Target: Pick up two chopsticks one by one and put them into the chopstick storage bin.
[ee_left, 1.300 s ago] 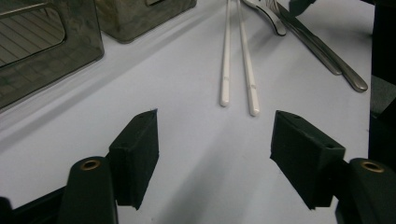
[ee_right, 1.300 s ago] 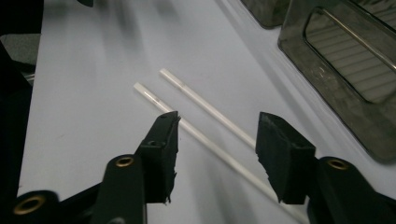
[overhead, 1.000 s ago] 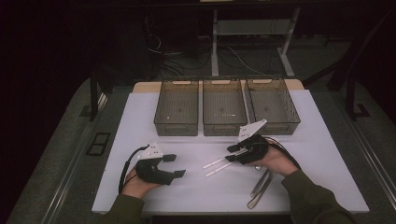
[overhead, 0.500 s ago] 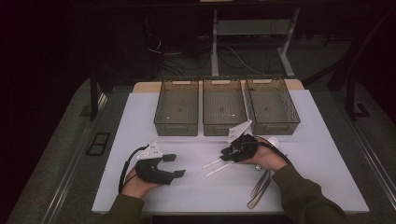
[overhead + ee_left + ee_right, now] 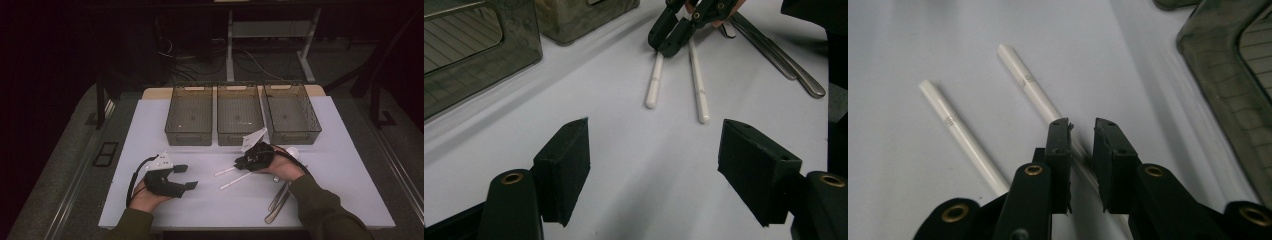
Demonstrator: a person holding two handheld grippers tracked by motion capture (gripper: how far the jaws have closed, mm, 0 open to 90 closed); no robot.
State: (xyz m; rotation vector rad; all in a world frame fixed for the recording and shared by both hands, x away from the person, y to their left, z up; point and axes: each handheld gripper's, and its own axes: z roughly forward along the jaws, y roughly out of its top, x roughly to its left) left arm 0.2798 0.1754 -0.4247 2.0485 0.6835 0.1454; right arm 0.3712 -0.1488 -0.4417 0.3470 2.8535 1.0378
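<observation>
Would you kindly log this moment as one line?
right gripper: fingers astride one white stick, narrow gap, not clamped | left gripper: open, resting on table | three bins beyond

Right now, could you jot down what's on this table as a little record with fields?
Table: white top
Bins: three dark see-through bins in a row at the far side
Sticks: two white sticks lying side by side
Metal tools: by the person's right forearm
Left gripper: jaws wide apart, holding nothing, resting near the table's front
Right gripper: jaws nearly closed around one stick, a narrow gap left
</observation>
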